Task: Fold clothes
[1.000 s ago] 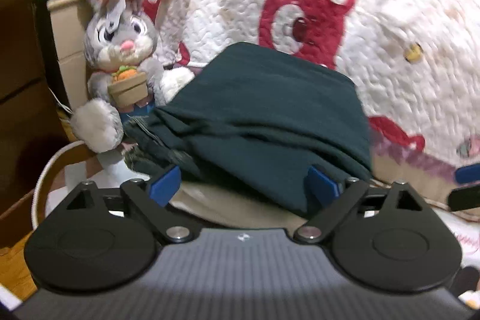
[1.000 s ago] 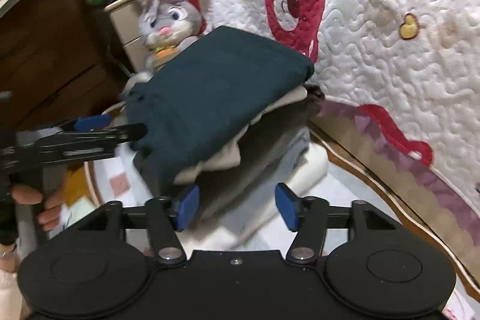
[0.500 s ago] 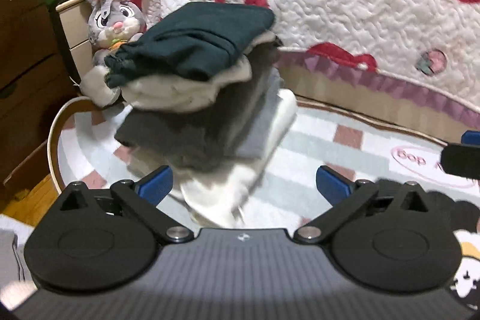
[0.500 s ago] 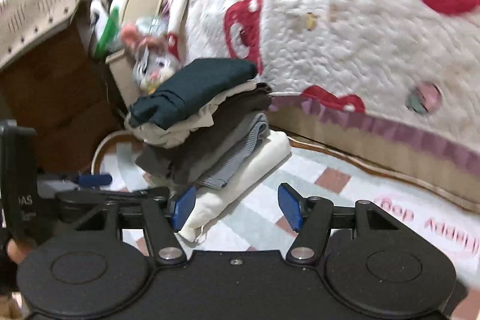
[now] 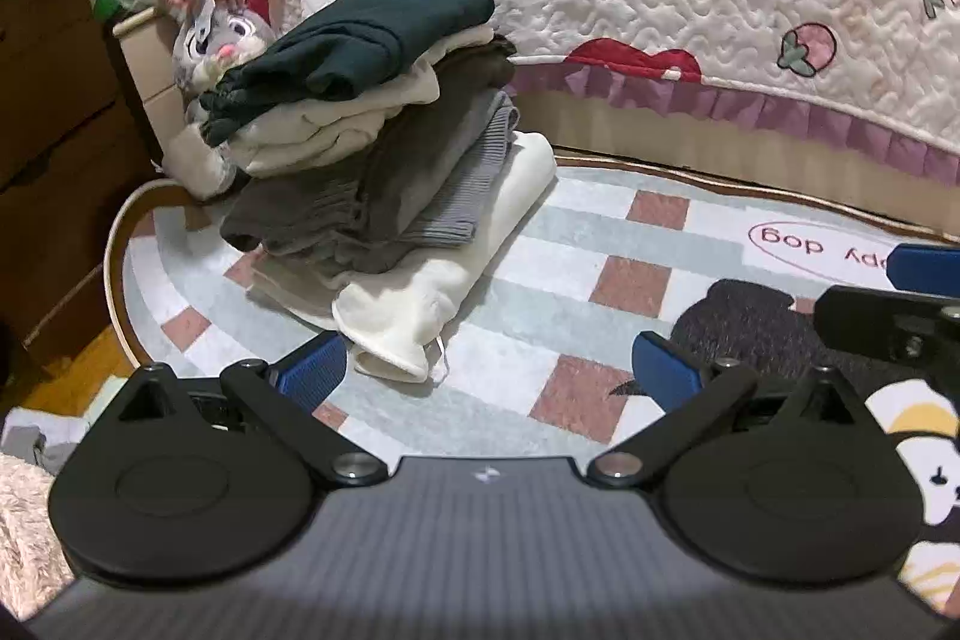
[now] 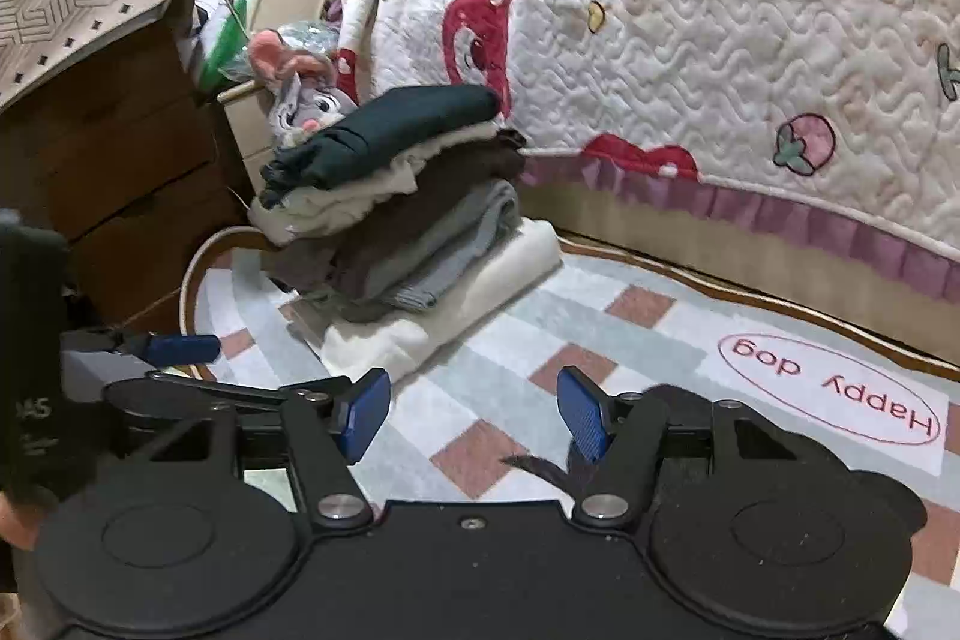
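A pile of folded clothes (image 5: 384,160) is stacked on the rug (image 5: 600,244), near the rug's rounded far-left edge and close to the bed. A dark green folded piece (image 5: 372,40) is laid on top, with cream, brown, grey and white pieces under it.

The left claw (image 5: 486,370) is spread wide and nothing is held in it. The right claw (image 6: 474,415) is spread too, and it is empty. Both are kept low over the rug, apart from the pile.

The pile is not stacked straight. The top pieces are pushed toward the toy bunny (image 5: 204,40), and the cream piece hangs over the side. If the pile were bumped, or another piece were dropped on it hard, the top could slide off and the folds could come undone.

Something dark (image 5: 738,322) lies on the rug by the right claw; whether it is a garment or part of the rug's picture cannot be told. The far side of the pile is hidden. The bunny is partly covered by the clothes. Something grey at the bottom-left corner of the left view is cut off.
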`<action>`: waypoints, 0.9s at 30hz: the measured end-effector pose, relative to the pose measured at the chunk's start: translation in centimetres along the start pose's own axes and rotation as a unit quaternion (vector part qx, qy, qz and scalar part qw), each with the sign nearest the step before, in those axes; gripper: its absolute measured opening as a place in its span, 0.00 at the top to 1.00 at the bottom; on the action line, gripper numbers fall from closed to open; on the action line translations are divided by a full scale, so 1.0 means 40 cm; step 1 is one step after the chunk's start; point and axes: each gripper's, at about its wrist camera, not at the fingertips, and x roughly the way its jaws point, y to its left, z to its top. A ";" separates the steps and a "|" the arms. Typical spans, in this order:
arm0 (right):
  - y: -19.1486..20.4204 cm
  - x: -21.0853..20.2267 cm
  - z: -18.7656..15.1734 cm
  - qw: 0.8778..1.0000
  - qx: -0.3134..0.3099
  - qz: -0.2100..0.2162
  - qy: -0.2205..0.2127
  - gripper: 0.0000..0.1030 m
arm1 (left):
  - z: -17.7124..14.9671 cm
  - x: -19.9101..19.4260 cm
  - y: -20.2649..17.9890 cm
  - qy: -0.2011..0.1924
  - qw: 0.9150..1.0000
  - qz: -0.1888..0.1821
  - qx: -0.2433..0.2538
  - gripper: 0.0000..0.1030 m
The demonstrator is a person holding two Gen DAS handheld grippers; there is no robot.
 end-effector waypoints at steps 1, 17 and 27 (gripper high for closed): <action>0.000 0.000 -0.004 1.000 -0.002 -0.002 0.000 0.35 | -0.001 -0.001 -0.003 -0.001 1.000 0.000 0.003 0.00; 0.019 -0.081 -0.057 0.999 -0.031 -0.023 0.009 0.20 | -0.026 -0.071 -0.024 0.001 1.000 -0.026 0.006 0.00; 0.022 -0.087 -0.052 0.999 -0.033 -0.030 0.004 0.19 | -0.033 -0.084 -0.038 0.002 0.999 -0.033 0.018 0.00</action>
